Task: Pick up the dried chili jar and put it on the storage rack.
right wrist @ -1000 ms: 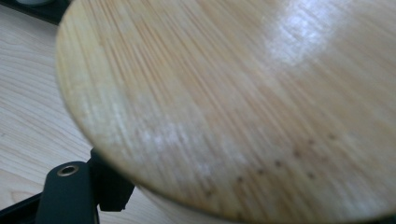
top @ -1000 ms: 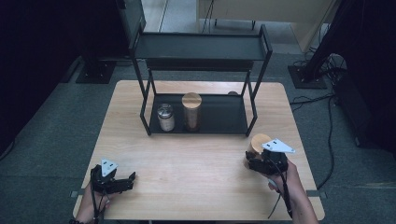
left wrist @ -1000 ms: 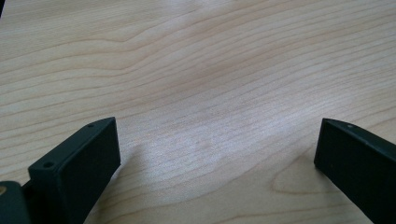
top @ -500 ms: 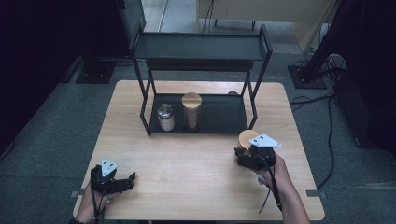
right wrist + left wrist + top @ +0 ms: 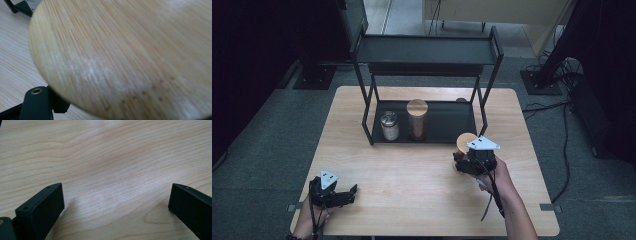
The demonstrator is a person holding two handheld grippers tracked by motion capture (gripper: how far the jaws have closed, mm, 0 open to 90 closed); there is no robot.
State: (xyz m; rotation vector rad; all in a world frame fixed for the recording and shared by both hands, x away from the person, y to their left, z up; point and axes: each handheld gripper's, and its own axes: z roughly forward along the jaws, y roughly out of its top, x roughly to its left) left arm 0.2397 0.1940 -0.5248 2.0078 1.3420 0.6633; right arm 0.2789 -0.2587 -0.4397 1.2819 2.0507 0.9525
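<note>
Bamboo-lidded jar [image 5: 465, 143] is sitting clamped in my right hand-held gripper [image 5: 468, 162] just before the black shelf rack [image 5: 427, 75], while my left hand-held gripper [image 5: 343, 194] is gaping empty over the tabletop [image 5: 412, 175].

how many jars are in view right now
3: a small metal-lidded jar and a taller wooden-lidded jar on the rack's lower shelf, and a wooden-lidded jar in the right tongs. Others may hide behind the rack.

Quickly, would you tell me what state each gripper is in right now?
Left gripper: open, empty, low over the table.
Right gripper: shut on a bamboo-lidded jar.
</note>
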